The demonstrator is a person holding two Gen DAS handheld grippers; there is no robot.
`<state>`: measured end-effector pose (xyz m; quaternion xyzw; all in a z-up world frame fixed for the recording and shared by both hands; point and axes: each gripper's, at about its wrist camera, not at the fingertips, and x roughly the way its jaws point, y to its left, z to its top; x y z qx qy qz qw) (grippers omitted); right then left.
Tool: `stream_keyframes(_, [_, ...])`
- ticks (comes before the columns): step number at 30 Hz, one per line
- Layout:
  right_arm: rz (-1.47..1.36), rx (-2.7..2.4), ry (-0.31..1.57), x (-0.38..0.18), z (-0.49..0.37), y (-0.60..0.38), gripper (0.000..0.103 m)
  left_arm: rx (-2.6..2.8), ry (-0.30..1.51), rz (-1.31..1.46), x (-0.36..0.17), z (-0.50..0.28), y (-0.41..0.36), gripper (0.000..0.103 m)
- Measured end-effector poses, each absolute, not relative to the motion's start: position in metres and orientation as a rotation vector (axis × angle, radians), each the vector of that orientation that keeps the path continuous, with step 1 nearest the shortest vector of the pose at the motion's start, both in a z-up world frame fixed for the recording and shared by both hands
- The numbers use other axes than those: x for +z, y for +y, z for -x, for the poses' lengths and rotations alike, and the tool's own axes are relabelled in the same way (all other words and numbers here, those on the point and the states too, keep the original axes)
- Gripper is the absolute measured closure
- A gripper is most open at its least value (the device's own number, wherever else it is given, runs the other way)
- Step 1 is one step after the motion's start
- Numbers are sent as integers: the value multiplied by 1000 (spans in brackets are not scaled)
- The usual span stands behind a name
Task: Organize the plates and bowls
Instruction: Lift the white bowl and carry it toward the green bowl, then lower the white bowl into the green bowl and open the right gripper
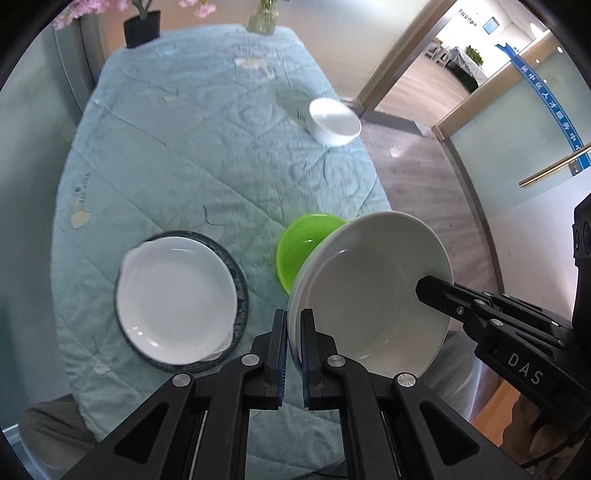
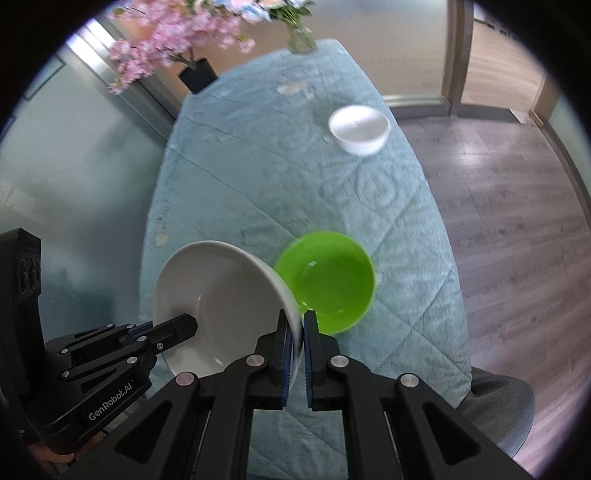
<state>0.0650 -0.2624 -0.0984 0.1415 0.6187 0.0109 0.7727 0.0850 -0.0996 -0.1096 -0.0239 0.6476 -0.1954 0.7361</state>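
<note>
A white deep plate (image 1: 369, 295) (image 2: 221, 295) hangs tilted above the near end of the table, held by both grippers at opposite rims. My left gripper (image 1: 293, 325) (image 2: 188, 325) is shut on its left rim. My right gripper (image 2: 297, 328) (image 1: 428, 288) is shut on its right rim. Just beyond the held plate a green bowl (image 1: 306, 243) (image 2: 328, 280) sits on the cloth. To the left, a white plate (image 1: 177, 295) rests on a dark-rimmed plate (image 1: 242, 291). A small white bowl (image 1: 334, 122) (image 2: 360, 127) stands far right near the table edge.
A quilted teal cloth (image 1: 184, 166) (image 2: 258, 166) covers the table. A glass vase (image 1: 263, 16) (image 2: 301, 38) and a black pot (image 1: 142, 27) (image 2: 197, 75) of pink blossoms stand at the far end. Wooden floor (image 2: 517, 221) lies to the right, glass panels to the left.
</note>
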Motion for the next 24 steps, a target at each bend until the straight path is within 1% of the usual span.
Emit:
stream_keyframes(7, [-311, -30, 1418, -144, -82, -281, 98, -438, 1488, 91, -169, -112, -122, 101])
stream_keyframes(12, [-290, -54, 1458, -168, -96, -291, 98, -433, 1515, 86, -200, -130, -133, 101])
stream_keyframes(24, [-218, -79, 1512, -202, -116, -289, 98, -406, 1569, 51, -234, -147, -142, 100])
